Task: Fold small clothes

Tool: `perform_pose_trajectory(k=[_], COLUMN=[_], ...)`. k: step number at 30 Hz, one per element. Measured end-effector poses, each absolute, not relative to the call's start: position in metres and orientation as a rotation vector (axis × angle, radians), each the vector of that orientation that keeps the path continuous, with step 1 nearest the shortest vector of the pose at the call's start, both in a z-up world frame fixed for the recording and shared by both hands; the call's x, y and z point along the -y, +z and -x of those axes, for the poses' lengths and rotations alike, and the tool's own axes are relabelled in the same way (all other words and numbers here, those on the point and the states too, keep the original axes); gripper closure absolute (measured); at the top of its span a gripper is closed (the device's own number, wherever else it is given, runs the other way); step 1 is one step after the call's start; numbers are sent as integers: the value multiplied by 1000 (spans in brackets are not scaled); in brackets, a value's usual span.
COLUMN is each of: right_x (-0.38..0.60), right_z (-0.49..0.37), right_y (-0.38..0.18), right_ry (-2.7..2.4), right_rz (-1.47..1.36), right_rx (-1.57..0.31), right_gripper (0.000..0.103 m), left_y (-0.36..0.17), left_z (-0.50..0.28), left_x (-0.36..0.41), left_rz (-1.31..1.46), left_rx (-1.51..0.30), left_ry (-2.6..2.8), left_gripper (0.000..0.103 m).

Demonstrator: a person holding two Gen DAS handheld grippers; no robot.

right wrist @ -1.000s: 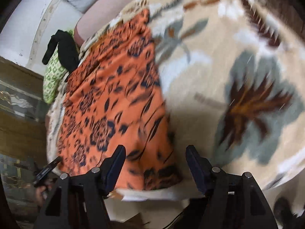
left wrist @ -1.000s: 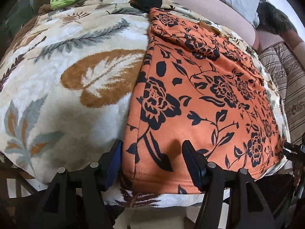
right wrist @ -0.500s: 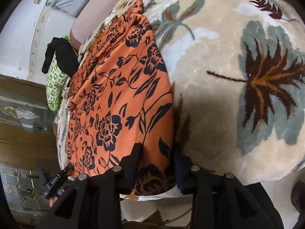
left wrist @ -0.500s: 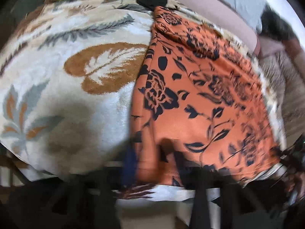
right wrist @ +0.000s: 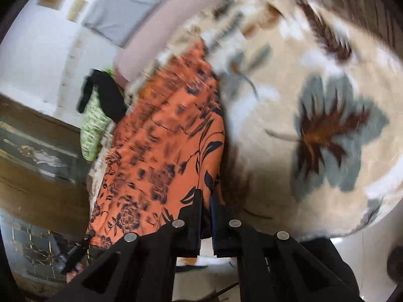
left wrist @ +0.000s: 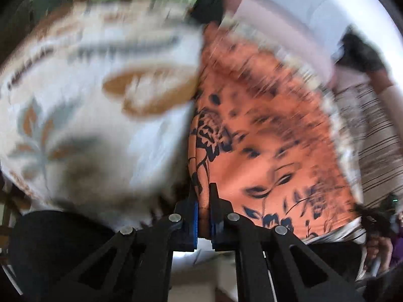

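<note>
Pinching near hem corners of orange garment (left wrist: 264, 136): left hand-held gripper (left wrist: 204, 196) clamped on one, right hand-held gripper (right wrist: 206, 201) clamped on other. Garment flat on floral blanket (left wrist: 75, 115), long axis running away from both; fold likely forward.

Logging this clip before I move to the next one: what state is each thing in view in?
Left gripper: jaws shut on the orange cloth's near corner.
Right gripper: jaws shut on the other near corner.
Orange floral cloth: spread flat, unfolded, pinched at both near corners.
Leaf-print blanket: spread out under the cloth.
Green patterned cloth: lying at the far end; blurred.
</note>
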State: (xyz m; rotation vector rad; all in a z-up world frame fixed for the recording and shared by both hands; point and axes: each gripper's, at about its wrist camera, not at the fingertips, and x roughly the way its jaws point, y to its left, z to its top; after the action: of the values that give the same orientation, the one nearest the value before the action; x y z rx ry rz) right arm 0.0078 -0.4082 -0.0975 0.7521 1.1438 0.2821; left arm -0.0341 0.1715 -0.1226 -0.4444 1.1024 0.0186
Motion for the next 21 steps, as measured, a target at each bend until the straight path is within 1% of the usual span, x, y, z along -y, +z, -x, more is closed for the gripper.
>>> perform_pose_trajectory(k=[2,3,5,6,7,8,9,10,11,12,13,14,16,18,21], right_x=[405,403,399,399,399,400,400,401,399,395,388,387,383,384,387], right_z=[-11,-12,-14,-16,-20,-22,-24,-25,-29,-32,-35,-34,-36,-34,-23], right_y=[-114,-116,-110,-108,-106,-106,-107,-110,-113,-115,-116,-120,-127,-118,-88], right_ry=[238,235,236,241,231,208,187,170,165,196,239,250,265,286,333], right_rz=[-757,-742,-690,-678,-661,-643,-636,-640,-644,-639,-620,-611,-615,-629,-676], right_rx=[-1184,-1193,-1185,-1179,-1178,-1183,-1194,-1209,-1222,-1235,-1256,-1277,-1310,-1263,-1155], right_gripper=[93,93,92,91,83,78,59,34,33,33,35,40,93,96,96], left_y=[-138,-137,-129,-127,-124,-124,-124,-127,-130,-134,-134,-136,-131,-113,-80], left_z=[29,28,29,29,29,29,29,28,27,27,26,25,27,35,46], left_x=[-177,-177,-174,-173,-173,-173,-174,-173,-173,-172,-168,-164,-162,-163,-171], left_rz=[486,482,465,459,458,465,474,479,472,456,419,373,376,380,406], left_rx=[-1139,-1136,-1109,-1099,-1084,-1075,-1075,-1087,-1099,-1111,-1117,-1125,-1111,-1052,-950], left_ry=[27,28,16,10,9,12,13,12,11,8,6,15,-13,-14,-13], left_gripper=[94,91,82,67,49,42,39,39,40,50,82,97,97,97,97])
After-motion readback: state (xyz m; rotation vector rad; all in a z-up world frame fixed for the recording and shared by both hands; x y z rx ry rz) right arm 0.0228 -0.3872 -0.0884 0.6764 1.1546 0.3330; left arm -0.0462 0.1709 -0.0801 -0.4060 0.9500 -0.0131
